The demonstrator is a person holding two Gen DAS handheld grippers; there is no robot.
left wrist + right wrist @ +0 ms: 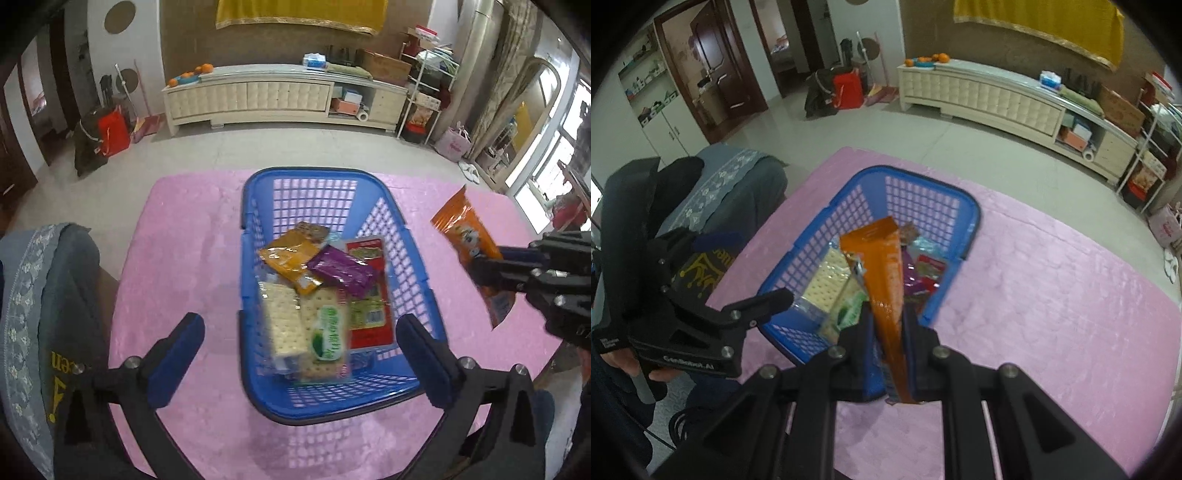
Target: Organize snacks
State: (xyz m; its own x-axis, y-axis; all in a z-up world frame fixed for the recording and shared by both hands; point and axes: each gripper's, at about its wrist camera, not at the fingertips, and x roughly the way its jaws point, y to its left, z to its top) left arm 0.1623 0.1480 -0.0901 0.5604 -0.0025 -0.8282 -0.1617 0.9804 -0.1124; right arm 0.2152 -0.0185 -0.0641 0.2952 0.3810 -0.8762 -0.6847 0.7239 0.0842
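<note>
Basket: the blue plastic basket (334, 397) is sitting on the pink-covered counter (184, 258), holding cracker packs (284, 321), a purple packet (341, 271), a yellow packet (290, 264) and a red-bordered pack (369, 314).
Left gripper: the left gripper (301, 360) is hovering over the basket's near end with its jaws spread wide and nothing between them.
Right gripper: the right gripper (886, 350) is pinching the orange snack packet (888, 280) near its lower end, jaws pressed narrow on it.
Packet position: it is hanging in the air beside the basket's right wall in the left wrist view (not yet inside).
Risk, slip: the long packet is sticking far out past the jaws, so it is likely to swing or slide loose.
Risk, miss: letting go too early is likely to land it on the counter or on the rim.
Risk, collision: both grippers are working near one basket and could knock each other.
</note>
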